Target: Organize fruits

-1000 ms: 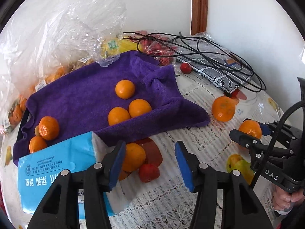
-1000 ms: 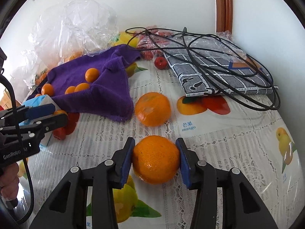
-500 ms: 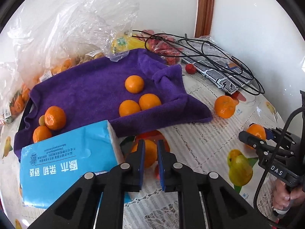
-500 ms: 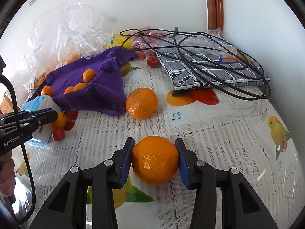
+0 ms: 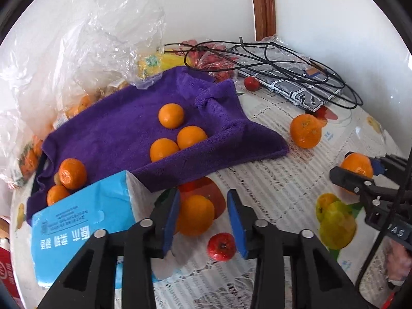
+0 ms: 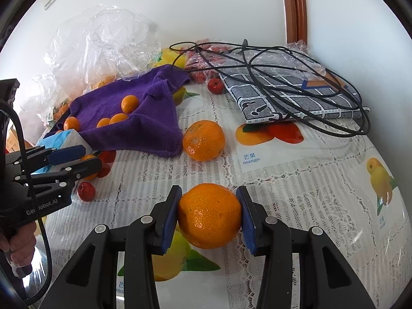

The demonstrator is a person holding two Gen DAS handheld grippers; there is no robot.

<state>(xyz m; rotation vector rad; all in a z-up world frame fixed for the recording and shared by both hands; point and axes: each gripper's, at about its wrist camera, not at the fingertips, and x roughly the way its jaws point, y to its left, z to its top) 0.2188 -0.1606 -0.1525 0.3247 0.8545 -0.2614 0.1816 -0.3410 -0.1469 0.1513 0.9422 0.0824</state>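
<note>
Left wrist view: left hand-held gripper (image 5: 203,193) open, jaws just parted wider, blue pads either side of a small orange (image 5: 195,215) on the bench (image 5: 270,188), not clamping it. Red fruit (image 5: 222,243) just beside the right pad. Blue tissue pack (image 5: 77,221) at left, lying over the edge of a purple towel (image 5: 116,134) carrying several oranges.

Right wrist view: right hand-held gripper (image 6: 208,189) closed on a large orange (image 6: 209,215), both pads pressed to its sides. Loose orange (image 6: 204,140) ahead, just beside the towel's corner.
</note>
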